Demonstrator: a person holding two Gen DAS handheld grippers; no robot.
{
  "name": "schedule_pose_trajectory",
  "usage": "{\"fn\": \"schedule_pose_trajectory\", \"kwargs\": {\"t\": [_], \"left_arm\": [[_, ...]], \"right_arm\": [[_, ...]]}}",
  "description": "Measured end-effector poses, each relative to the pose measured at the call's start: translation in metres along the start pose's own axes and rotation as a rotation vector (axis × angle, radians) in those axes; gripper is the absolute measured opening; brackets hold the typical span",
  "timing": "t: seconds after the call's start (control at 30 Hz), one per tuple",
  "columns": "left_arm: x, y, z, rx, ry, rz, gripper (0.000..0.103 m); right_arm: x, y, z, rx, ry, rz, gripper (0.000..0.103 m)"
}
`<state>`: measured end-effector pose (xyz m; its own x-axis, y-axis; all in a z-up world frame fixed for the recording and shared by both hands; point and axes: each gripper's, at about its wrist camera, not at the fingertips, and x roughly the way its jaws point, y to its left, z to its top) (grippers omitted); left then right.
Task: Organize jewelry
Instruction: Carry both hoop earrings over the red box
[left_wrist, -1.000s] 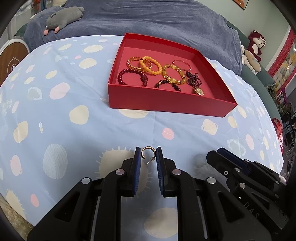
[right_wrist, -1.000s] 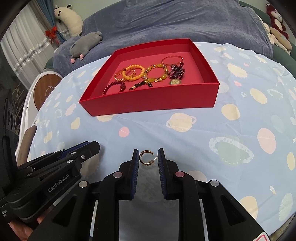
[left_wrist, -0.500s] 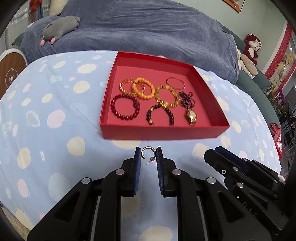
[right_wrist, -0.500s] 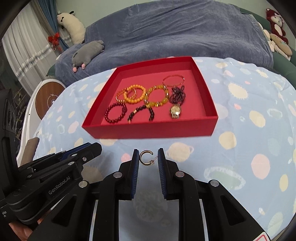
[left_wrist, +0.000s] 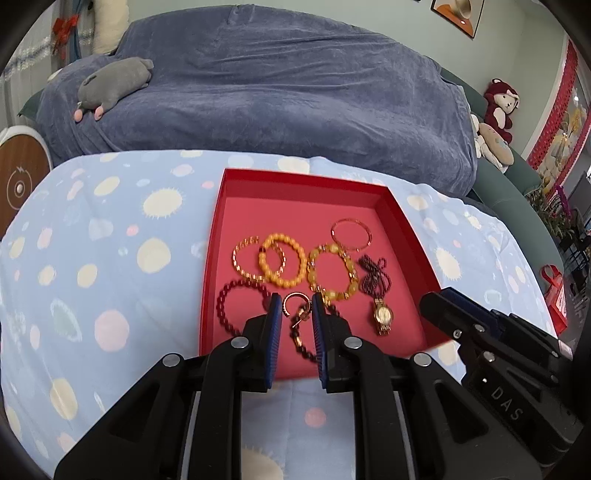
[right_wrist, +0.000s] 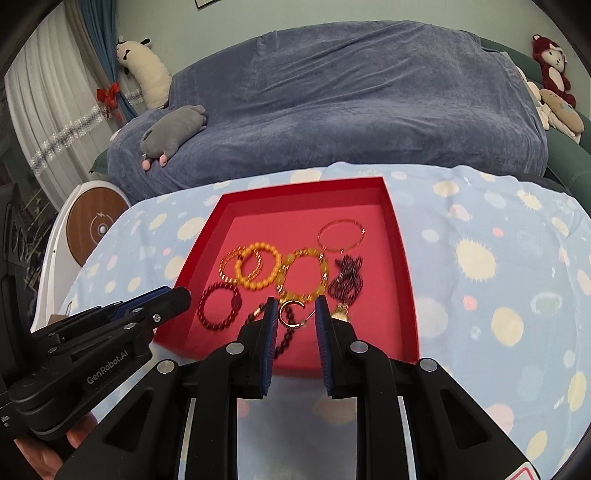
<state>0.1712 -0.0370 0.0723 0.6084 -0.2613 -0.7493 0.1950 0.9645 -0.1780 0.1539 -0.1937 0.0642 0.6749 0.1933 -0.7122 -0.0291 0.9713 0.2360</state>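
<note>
While both of my grippers hang over the near edge of the red tray (left_wrist: 212, 258), each one is closed on a small gold hoop earring. My left gripper (left_wrist: 296, 308) pinches its hoop earring (left_wrist: 295, 302) between blue pads; my right gripper (right_wrist: 295, 308) pinches the other hoop earring (right_wrist: 290, 313) likewise. Just beyond my fingertips, inside the tray, lie beaded bracelets (left_wrist: 283, 263), a thin bangle (right_wrist: 341, 235) and a gold watch (left_wrist: 382, 317). Beneath the tray spreads a pale blue spotted cloth (left_wrist: 110, 258).
</note>
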Motion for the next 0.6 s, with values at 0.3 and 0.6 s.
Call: {"fn": "schedule_pose_trajectory", "kwargs": {"t": [0.3, 0.6], "left_arm": [[0.026, -0.003, 0.029, 0.025, -0.003, 0.029, 0.016], [0.061, -0.007, 0.048, 0.051, 0.015, 0.046, 0.016]], "right_arm": [[0.026, -0.006, 0.032, -0.007, -0.009, -0.013, 0.019], [0.061, -0.01, 0.051, -0.01, 0.009, -0.016, 0.019]]}}
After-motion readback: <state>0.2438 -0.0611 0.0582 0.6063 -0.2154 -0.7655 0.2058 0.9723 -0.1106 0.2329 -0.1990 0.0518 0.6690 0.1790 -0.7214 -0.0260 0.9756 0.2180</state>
